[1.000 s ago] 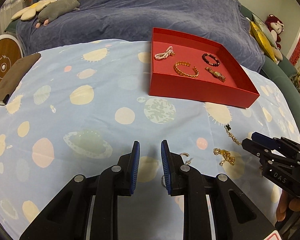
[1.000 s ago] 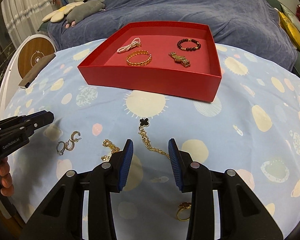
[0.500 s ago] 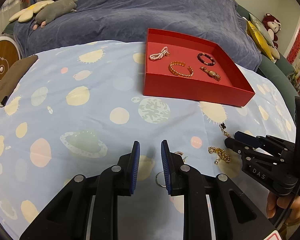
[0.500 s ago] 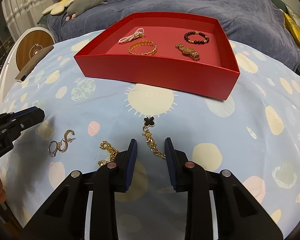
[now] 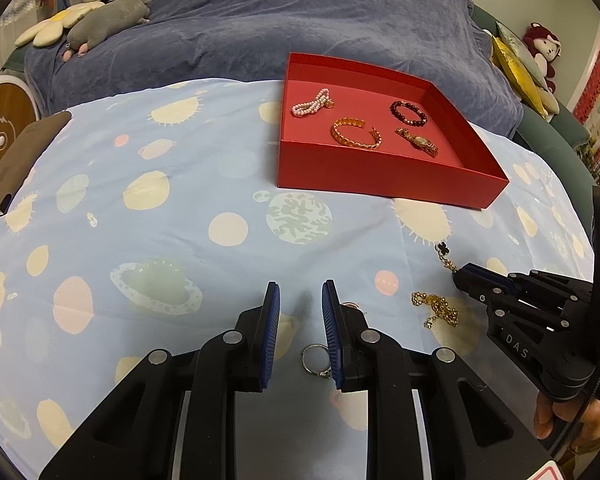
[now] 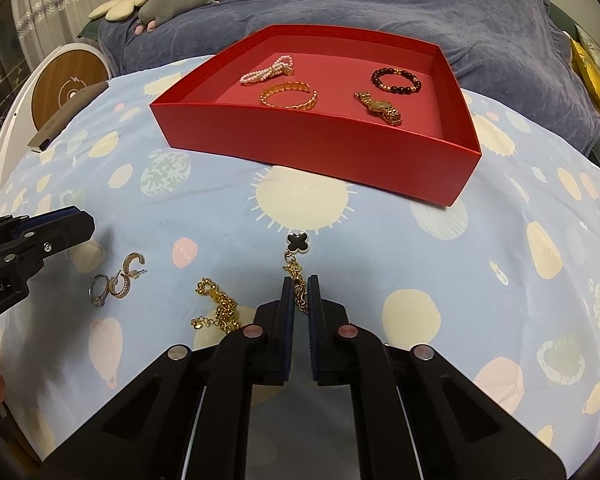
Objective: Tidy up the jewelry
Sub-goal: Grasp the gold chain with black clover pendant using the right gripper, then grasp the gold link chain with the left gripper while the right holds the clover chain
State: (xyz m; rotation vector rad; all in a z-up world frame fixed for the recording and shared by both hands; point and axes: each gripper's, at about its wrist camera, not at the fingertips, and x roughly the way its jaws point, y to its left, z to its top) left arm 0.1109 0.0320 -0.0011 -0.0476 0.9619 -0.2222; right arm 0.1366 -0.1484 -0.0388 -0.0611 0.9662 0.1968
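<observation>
Change since earlier: right tool has narrowed its blue pads from a wide gap to a thin slot and come down onto the clover chain; left tool has hardly shifted.
Right tool: pads nearly together with the gold chain running between them; whether they actually pinch it cannot be told. The black clover charm lies just ahead of the tips, on the cloth.
Left tool: open, a clear gap between its pads, holding nothing, low over the table.
Silver ring: on the cloth just inside the left tool's right pad, partly hidden by it.
Hoop earrings: beside the ring, near the left tool's tip in the right wrist view.
Beaded gold chain: bunched on the cloth, just left of the right tool.
Red tray: farther back on the table, well apart from both tools.
In the tray: pearl bracelet and gold cuff on its left half; dark bead bracelet and gold watch on its right half, none touching.
Table cover: pale blue cloth printed with suns and planets.
</observation>
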